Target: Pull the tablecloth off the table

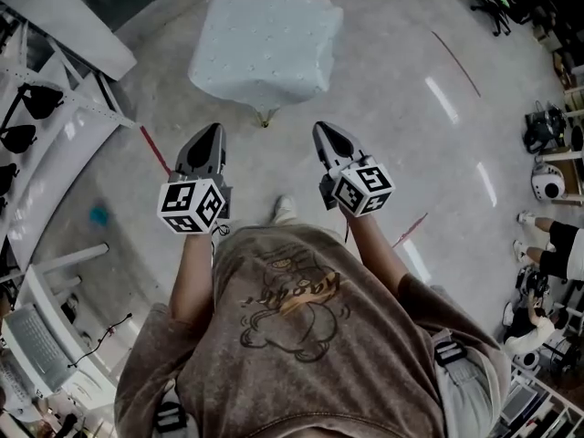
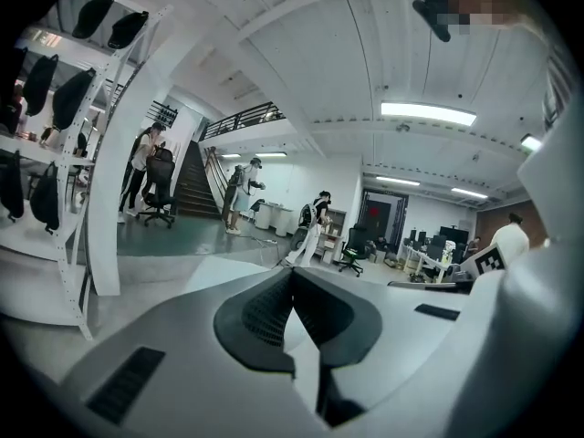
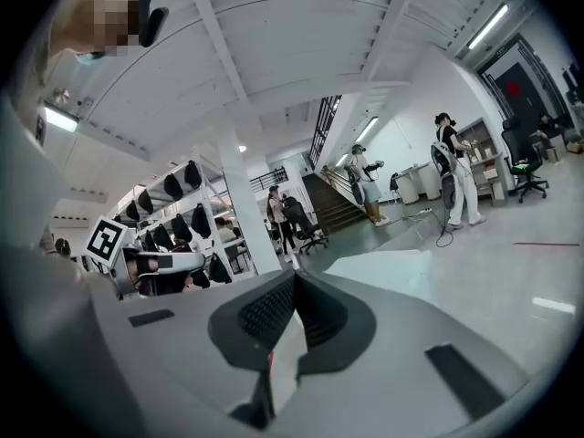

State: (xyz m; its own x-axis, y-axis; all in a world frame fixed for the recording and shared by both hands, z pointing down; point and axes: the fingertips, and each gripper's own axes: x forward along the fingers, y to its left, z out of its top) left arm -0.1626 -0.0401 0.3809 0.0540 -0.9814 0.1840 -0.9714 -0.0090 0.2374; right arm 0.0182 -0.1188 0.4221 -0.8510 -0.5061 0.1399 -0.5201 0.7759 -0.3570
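Observation:
A pale blue-white tablecloth drapes a small table on the grey floor, ahead of the person in the head view. One corner of it hangs down over the near side. My left gripper and right gripper are held out side by side, short of the cloth and not touching it. Both are shut with nothing between the jaws. In the left gripper view the shut left gripper points level across the room, with the pale cloth low behind it. The right gripper is also shut, and the cloth lies beyond it.
A white shelving rack with dark items runs along the left. Red tape lines mark the floor. A desk with a keyboard is at lower left. People and equipment crowd the right edge. Several people stand by a staircase.

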